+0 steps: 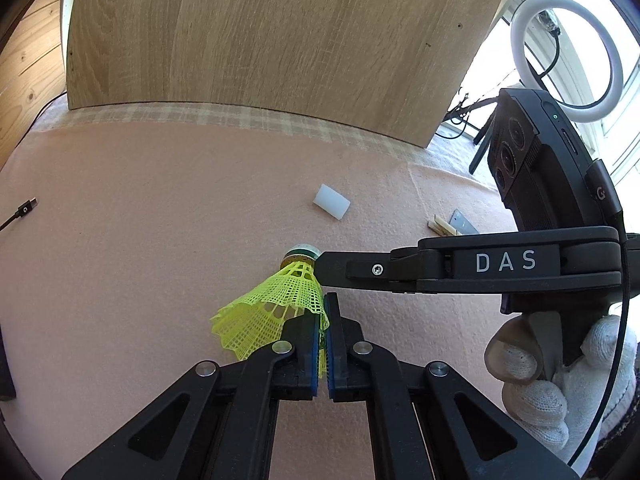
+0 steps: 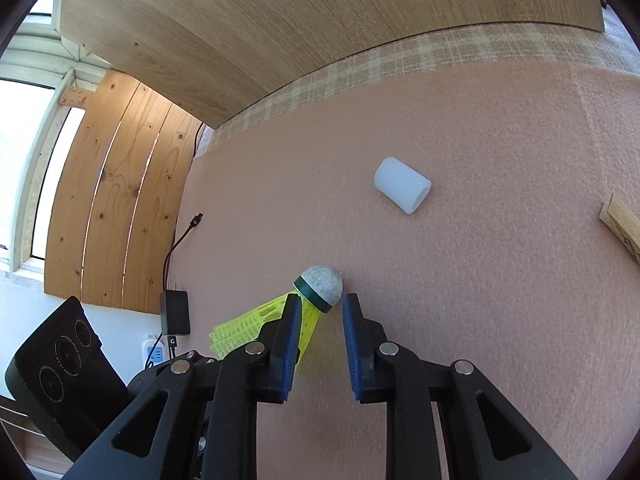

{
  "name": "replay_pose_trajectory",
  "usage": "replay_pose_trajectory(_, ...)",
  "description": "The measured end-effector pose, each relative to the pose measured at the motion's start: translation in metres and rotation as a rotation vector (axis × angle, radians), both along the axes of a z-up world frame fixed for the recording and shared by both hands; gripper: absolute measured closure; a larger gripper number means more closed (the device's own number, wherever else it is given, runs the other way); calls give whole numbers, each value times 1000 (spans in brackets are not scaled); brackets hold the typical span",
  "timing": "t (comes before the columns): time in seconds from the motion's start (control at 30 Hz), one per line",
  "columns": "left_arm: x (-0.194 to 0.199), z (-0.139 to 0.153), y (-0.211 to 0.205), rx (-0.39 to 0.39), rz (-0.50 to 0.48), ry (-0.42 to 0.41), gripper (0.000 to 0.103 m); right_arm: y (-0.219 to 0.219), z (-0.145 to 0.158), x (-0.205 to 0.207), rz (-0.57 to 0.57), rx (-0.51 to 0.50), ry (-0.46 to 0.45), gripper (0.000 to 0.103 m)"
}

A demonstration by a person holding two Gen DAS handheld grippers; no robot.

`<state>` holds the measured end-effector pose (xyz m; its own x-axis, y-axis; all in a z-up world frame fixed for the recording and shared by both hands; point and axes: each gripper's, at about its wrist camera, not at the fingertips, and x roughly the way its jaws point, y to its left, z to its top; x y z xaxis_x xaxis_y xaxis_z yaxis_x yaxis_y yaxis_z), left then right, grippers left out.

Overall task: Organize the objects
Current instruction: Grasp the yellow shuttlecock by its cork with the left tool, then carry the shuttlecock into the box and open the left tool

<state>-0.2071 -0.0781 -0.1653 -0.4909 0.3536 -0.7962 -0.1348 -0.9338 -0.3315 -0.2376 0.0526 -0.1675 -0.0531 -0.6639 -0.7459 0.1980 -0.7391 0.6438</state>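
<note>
**Both grippers on the shuttlecock**

Left gripper (image 1: pixel 325 312), lower centre, is clamped on the yellow mesh skirt of the shuttlecock (image 1: pixel 276 304). Right gripper (image 2: pixel 320 312) straddles its cork (image 2: pixel 322 286); pad contact unclear. Shuttlecock lies mid-frame on the pink felt mat (image 1: pixel 160 200). White cylinder (image 2: pixel 402 185) upper right, well apart.

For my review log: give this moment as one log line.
left tool: shut on shuttlecock skirt | right tool: tips at cork end, grip unclear | surface: pink cloth
</note>
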Motion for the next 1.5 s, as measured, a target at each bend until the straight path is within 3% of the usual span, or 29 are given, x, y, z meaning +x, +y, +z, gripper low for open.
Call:
replay_pose_trajectory(0.43, 15, 36, 67, -6, -101, 63, 101, 64, 32, 19, -79, -44, 36, 84)
replay_pose_trajectory(0.97, 48, 73, 244, 6, -372, 117, 101, 236, 75, 69, -303, 0, 122, 84)
replay_pose_trajectory(1.23, 68, 77, 328, 16, -503, 115, 101, 318, 84, 100, -401, 44, 142, 84)
replay_pose_trajectory(1.5, 79, 74, 384, 9, -586, 107, 101, 372, 84, 122, -477, 64, 146, 84)
